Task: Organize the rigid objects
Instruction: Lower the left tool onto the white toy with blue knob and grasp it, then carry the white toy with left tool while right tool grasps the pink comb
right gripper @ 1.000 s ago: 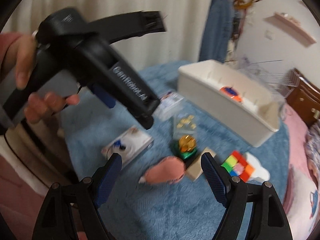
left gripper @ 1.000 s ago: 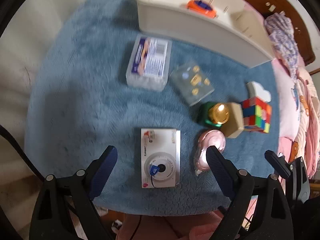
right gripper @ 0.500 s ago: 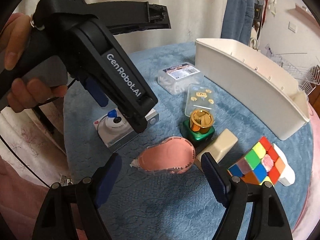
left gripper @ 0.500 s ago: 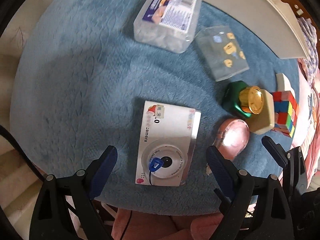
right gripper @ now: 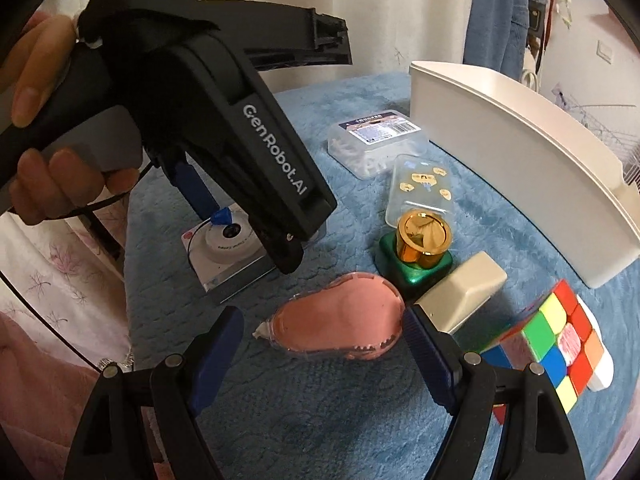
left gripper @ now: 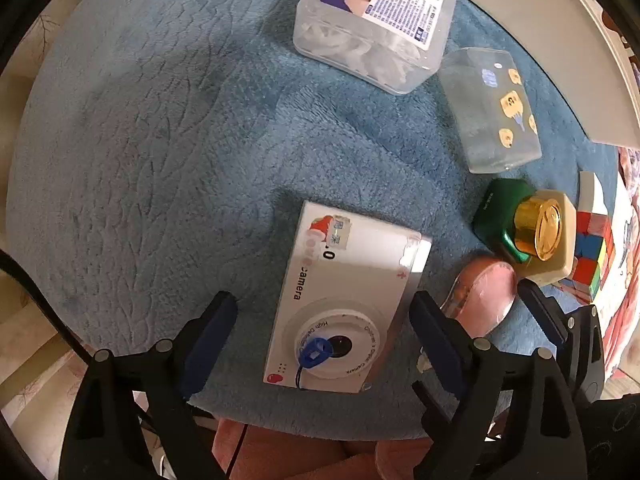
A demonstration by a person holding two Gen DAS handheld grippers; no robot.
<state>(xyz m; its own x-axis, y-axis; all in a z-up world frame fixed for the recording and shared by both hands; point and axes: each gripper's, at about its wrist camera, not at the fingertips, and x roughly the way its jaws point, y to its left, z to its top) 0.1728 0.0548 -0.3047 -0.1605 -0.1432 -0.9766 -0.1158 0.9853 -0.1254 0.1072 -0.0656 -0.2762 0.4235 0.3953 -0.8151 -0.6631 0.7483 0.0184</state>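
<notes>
— Stock on the blue mat (left gripper: 152, 128), please. What's still out?

— Item one: white toy camera (left gripper: 348, 304), flat, lens up, at the near edge. Item two: pink flat case (right gripper: 340, 330), just beside it. Item three: green bottle with gold cap (right gripper: 420, 248), touching a beige block (right gripper: 460, 296). Item four: colour cube (right gripper: 548, 344), with something white against its far side. Items five and six: a clear labelled box (left gripper: 376, 28) and a smaller clear box with yellow stickers (left gripper: 492, 112), nearest the bin.

— And the white bin (right gripper: 520, 152)?

— Standing at the far side of the mat. Its inside is hidden from both views, so I can't enter a count for it.

— So, progress?

— Early, by my reckoning. Six pieces or more sit loose; none is in hand.

— The tongs?

— Left gripper (left gripper: 324, 320): spread wide, pointing steeply down, the camera between its fingers, pads not pressing; the jaws have just narrowed a little. Right gripper (right gripper: 320, 344): also spread, straddling the pink case, one pad close by its end, nothing clamped.

— Likely next entries?

— Camera and pink case, I'd guess.
</notes>
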